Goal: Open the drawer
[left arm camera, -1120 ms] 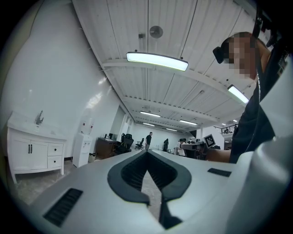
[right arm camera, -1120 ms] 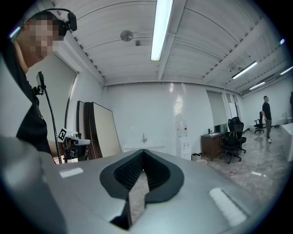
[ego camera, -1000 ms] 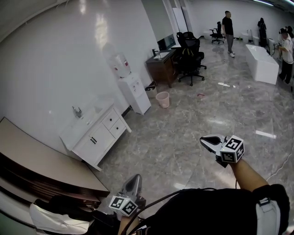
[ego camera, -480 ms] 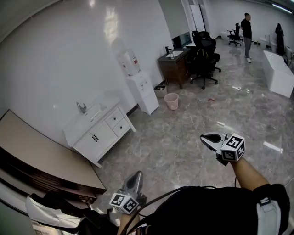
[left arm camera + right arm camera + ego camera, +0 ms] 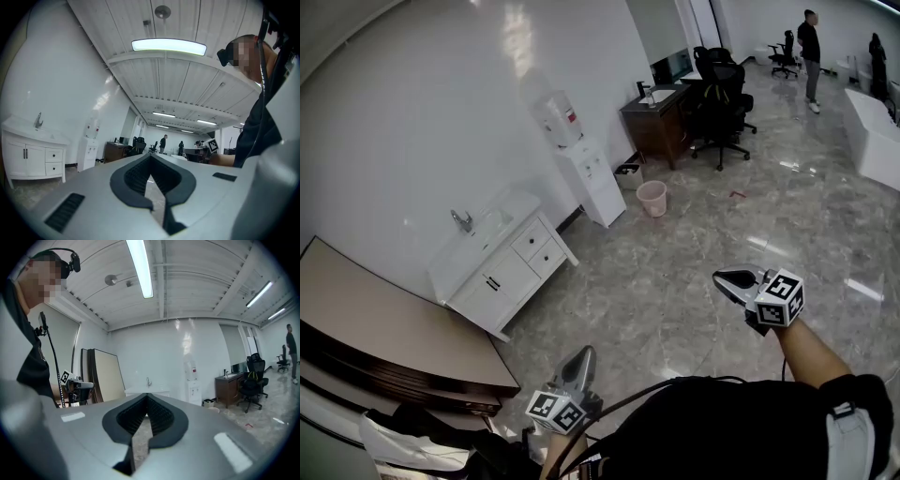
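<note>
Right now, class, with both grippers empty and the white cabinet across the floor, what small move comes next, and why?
Probably step closer to the white cabinet: its drawers look shut and well beyond the left gripper and right gripper, both closed on nothing.

Drawer cabinet stood at ten o'clock along the wall, water dispenser at eleven right of it, bin at twelve, desk behind.
</note>
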`<state>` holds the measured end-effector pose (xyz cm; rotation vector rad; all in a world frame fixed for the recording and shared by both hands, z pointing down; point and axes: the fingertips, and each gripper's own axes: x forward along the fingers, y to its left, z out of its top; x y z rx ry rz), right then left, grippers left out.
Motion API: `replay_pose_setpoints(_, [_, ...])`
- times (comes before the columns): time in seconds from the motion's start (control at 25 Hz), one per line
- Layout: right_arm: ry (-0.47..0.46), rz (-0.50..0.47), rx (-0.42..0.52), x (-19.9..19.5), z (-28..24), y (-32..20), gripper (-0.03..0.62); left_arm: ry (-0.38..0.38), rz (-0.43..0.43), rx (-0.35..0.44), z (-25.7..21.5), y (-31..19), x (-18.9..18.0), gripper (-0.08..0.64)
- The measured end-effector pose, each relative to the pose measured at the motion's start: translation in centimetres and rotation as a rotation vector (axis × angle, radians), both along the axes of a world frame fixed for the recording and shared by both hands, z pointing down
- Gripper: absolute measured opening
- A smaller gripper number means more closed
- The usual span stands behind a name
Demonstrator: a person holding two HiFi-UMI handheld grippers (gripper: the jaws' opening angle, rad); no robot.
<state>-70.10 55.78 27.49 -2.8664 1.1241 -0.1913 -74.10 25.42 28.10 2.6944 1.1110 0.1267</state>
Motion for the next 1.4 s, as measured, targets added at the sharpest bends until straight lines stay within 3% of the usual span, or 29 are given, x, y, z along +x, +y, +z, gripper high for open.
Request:
replay_pose_setpoints(0.28, [-0.015,0.074,-0.005,5.5,0.7,-0.5,-0.002,-0.002,0.09,-0.03,1.0,-0.6,7.3,-0.009])
replay_pose_setpoints(0.68, [-0.003,0.184,-0.028,14.7,-2.1,-6.9,-0.002,0.032,0.226,-0.023,-0.9,-5.6,20.0,-0.009])
replay_pose_setpoints(1.08, [-0.001,0.163,-0.049,22.1,-2.1,-14.5,-0.002,0.016,0.184,-0.047,-0.2,-14.2,27.2,-0.009])
replay_pose_setpoints(1.4, [-0.024,0.131,-0.04,27.7,-1.0,-15.8,-0.002,-0.008,0.14,-0.053,0.7,-15.8,31.5,-0.009])
